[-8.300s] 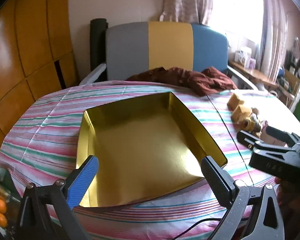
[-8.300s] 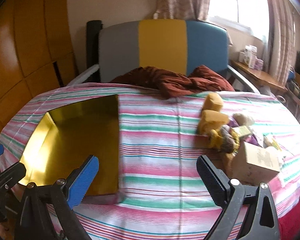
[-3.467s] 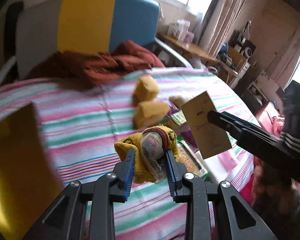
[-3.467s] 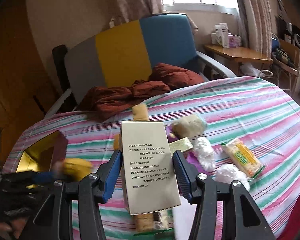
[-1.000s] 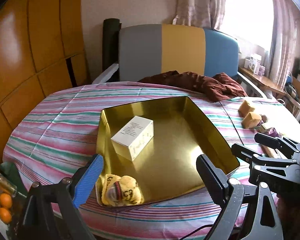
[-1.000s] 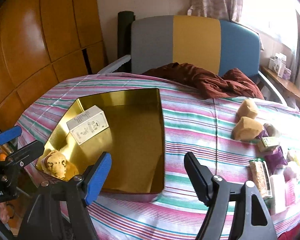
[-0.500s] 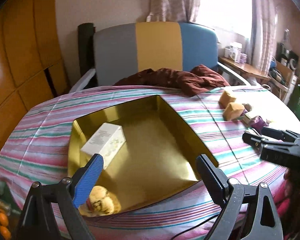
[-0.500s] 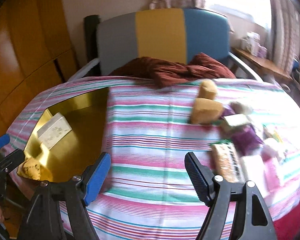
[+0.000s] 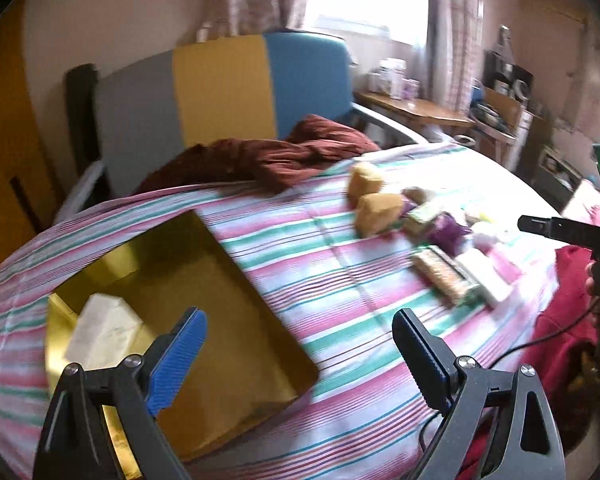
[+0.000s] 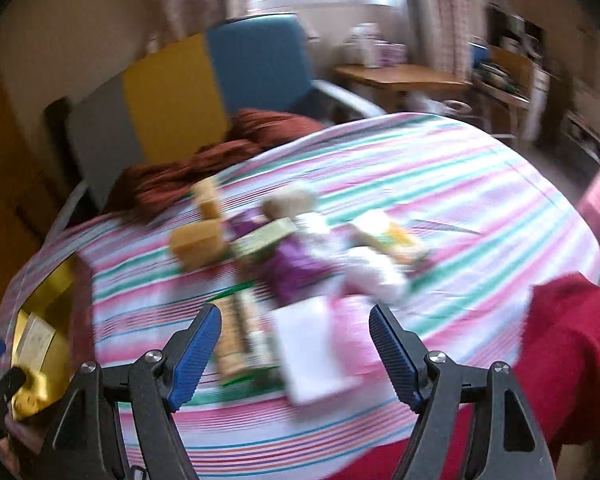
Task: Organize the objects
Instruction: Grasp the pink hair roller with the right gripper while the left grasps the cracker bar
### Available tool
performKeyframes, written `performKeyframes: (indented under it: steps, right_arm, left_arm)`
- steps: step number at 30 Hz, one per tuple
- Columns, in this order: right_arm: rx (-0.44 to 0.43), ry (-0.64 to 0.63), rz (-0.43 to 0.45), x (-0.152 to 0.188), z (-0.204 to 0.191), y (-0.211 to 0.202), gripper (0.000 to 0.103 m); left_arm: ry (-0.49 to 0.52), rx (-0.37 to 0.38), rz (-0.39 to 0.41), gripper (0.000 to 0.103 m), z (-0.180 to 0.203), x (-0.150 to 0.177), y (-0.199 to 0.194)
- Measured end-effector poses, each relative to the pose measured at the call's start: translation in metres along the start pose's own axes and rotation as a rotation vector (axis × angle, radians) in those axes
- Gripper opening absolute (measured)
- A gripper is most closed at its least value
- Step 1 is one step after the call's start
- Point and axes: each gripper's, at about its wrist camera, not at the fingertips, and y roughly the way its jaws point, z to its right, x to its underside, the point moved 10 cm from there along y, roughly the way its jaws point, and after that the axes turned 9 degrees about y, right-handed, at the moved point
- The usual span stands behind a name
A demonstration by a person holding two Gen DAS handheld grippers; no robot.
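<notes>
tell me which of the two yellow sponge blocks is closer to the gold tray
The lower, wider sponge block, nearer the camera; the smaller one sits behind it, farther from the gold tray.

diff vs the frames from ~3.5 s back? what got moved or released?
Both loads were let go: the white box and the yellow knitted toy now lie in the gold tray. The left gripper and right gripper are open and empty, swung back toward the pile. Sponges and snack packs unmoved.
</notes>
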Motion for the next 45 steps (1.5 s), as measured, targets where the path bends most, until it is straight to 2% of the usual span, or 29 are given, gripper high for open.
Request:
performKeyframes:
  steps: [6,11,15,21,30,33,38,45]
  right_arm:
    - [0.048,0.149,0.011,-0.017,0.054,0.003,0.078]
    - [0.074,0.171,-0.019,-0.017,0.068,0.010,0.078]
    - [0.041,0.203,-0.063,-0.014,0.073,0.021,0.078]
    - [-0.012,0.220,-0.122,-0.006,0.068,0.033,0.078]
    - [-0.070,0.253,-0.136,-0.005,0.065,0.034,0.078]
    - [-0.077,0.256,-0.140,-0.005,0.064,0.035,0.078]
    - [-0.076,0.256,-0.155,-0.004,0.064,0.036,0.078]
    - [-0.018,0.243,-0.262,0.005,0.065,0.053,0.078]
  left_arm:
    - [0.054,0.116,-0.047,0.094,0.056,-0.022,0.039]
    - [0.049,0.192,-0.126,0.091,0.090,-0.025,0.076]
    - [-0.001,0.249,-0.203,0.086,0.111,-0.022,0.108]
    - [-0.067,0.289,-0.262,0.085,0.130,-0.026,0.140]
    - [-0.112,0.273,-0.308,0.085,0.151,-0.048,0.188]
    - [-0.111,0.234,-0.367,0.084,0.152,-0.041,0.210]
    - [-0.022,0.193,-0.320,0.084,0.149,-0.034,0.207]
    - [0.018,0.202,-0.314,0.075,0.130,-0.017,0.188]
